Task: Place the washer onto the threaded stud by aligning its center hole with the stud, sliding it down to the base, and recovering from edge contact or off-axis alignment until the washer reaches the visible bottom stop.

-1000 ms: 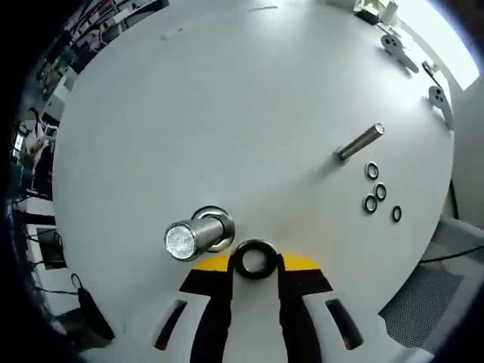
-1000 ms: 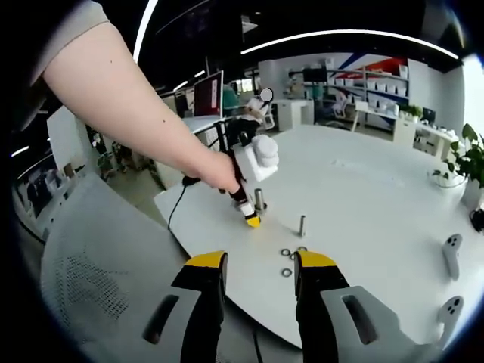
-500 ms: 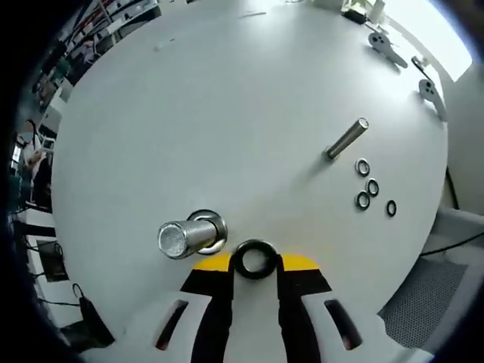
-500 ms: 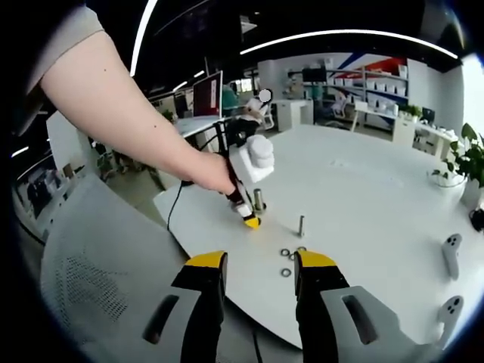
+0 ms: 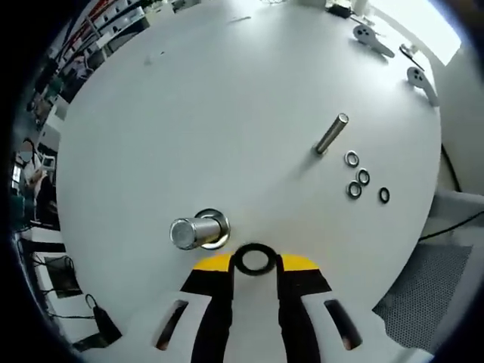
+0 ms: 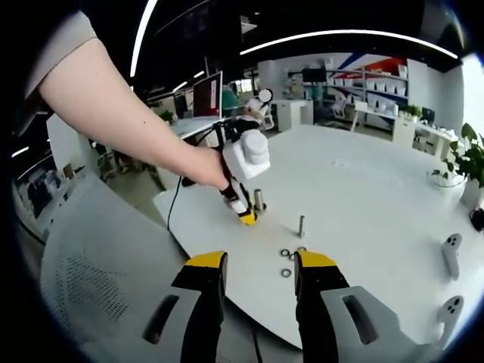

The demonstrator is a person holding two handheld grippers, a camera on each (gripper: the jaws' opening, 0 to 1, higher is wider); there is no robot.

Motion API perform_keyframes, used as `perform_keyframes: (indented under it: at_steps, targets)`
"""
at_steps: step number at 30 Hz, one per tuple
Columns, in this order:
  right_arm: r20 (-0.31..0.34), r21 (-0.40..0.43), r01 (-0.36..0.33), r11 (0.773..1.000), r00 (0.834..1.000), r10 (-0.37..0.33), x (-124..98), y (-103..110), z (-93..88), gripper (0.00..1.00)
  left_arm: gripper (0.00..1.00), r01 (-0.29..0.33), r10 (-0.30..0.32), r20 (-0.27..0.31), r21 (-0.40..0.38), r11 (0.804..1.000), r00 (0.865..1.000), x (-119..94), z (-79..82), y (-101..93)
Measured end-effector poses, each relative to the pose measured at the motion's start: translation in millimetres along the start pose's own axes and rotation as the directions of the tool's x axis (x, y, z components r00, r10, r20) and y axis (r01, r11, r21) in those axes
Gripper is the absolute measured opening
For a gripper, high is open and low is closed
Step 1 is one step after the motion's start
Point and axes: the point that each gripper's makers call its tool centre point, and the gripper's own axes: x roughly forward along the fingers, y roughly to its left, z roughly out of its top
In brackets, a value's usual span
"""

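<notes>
A black washer [image 5: 254, 260] is clamped between the jaws of the left tool [image 5: 254, 265], just beside the threaded stud [image 5: 195, 231] standing on the white bench [image 5: 189, 113]. The right tool [image 6: 253, 266] is held with its jaws apart and empty, above the bench edge near the spare washers [image 6: 287, 262].

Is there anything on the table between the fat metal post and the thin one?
No. In the left gripper view, only bare white tabletop separates the thick threaded steel stud from the slim steel stud.

Two threaded studs stand on the white counter [image 5: 189, 98]: a thick one [image 5: 193, 231] and a thin one [image 5: 331, 134]. Five washers are counted, one [image 5: 253, 259] gripped and four loose [image 5: 363, 177]. Two white controllers [image 5: 393, 62] lie at the far edge.
</notes>
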Motion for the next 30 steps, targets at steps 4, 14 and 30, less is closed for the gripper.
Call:
perform_keyframes:
  at_steps: [4, 14, 30]
  targets:
    - [0.001, -0.001, -0.003, 1.0, 1.0, 0.003, 0.0, 0.6, 0.3, 0.37, 0.19, 0.002, -0.003, 0.025, 0.05, 0.999, 1.0, -13.7, 5.6, 0.8]
    - [0.001, -0.001, -0.01, 1.0, 1.0, 0.01, 0.8, 1.9, -0.1, 0.37, 0.19, -0.031, 0.02, 0.076, 0.141, 0.99, 0.997, -45.9, 23.4, 14.2]
    - [0.004, 0.003, -0.005, 1.0, 1.0, 0.005, 0.2, 0.7, 0.1, 0.37, 0.19, -0.069, 0.065, 0.029, 0.173, 0.983, 0.997, -33.8, 30.7, 36.7]
